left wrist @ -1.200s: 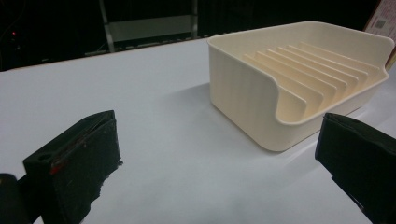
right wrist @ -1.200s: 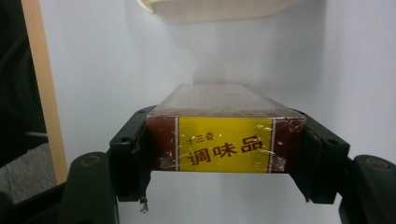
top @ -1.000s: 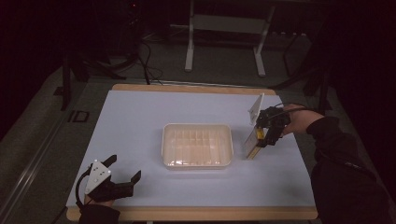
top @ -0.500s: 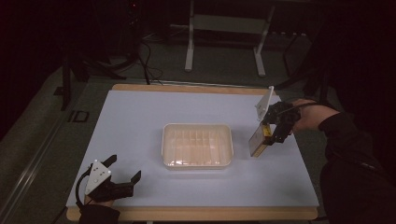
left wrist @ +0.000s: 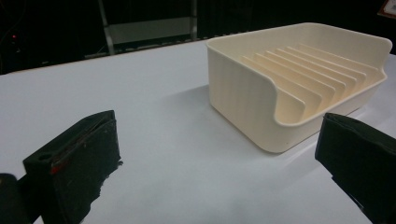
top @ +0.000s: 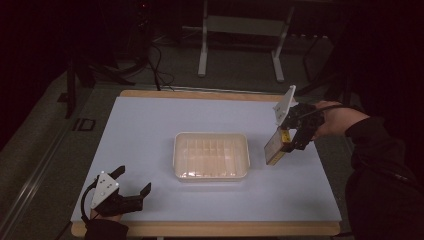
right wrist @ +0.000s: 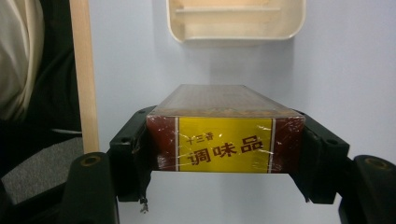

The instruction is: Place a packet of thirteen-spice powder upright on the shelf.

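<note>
Box (right wrist: 225, 126): flat, rectangular, film-wrapped, red-brown with a yellow label panel, clamped by its two narrow sides between the jaws of the right gripper (top: 292, 135). Held off the table (top: 150, 130), tilted, far end dipping down toward the surface, just right of the tray (top: 211, 172) and apart from it. Looks stiff and light, probably card under the glossy wrap; wrap likely slick, so pads better kept square on the flat side faces, as now, not on corners or on the label end. Crushing seems unlikely at a moderate squeeze, though a thin carton could dent if pinched harder. Tray cream-coloured, rigid plastic, ribbed inside into narrow slots, empty, sitting mid-table; slots appear suited to take the box on edge, judging by shape alone. Left gripper (top: 131, 187) resting at the near left corner of the table, jaws spread wide, nothing between them, pointed toward the tray and well apart from it.
</note>
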The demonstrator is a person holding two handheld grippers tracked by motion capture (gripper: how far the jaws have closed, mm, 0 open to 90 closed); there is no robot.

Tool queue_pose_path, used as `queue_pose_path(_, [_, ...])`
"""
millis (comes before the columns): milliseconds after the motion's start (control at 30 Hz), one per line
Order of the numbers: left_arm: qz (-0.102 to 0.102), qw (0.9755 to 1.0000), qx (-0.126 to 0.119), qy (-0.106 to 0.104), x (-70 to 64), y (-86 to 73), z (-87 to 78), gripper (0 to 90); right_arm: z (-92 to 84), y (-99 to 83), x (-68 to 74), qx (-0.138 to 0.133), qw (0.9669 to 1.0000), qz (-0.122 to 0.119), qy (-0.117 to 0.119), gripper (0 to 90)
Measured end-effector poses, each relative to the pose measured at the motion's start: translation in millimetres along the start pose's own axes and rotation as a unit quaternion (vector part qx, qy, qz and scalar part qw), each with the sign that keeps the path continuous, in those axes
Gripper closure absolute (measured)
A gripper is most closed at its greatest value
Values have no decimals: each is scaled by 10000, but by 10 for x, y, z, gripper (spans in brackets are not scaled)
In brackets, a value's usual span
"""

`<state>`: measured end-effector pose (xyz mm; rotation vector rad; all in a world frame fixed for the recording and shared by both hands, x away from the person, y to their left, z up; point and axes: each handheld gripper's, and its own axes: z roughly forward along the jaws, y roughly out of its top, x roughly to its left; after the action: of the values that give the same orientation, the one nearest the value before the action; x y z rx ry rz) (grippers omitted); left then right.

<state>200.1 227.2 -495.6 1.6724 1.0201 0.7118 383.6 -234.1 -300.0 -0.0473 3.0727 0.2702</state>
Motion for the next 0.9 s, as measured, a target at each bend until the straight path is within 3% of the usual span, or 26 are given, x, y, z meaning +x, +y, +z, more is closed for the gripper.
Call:
queue_pose_path(233, [6,10000,-6,-6,0,0,-2,1,-71,138,9,-316,9995,-33,67,321])
queue_pose_path(467, [-3,10000,-21,-16,1,1,-6,1,-66,307,35,-559,9982,-229,44,321])
queue_pose_path(900, [-20,9996,-189,-212,-25,4,-13,1,39,548,42,-733,9966,-357,87,321])
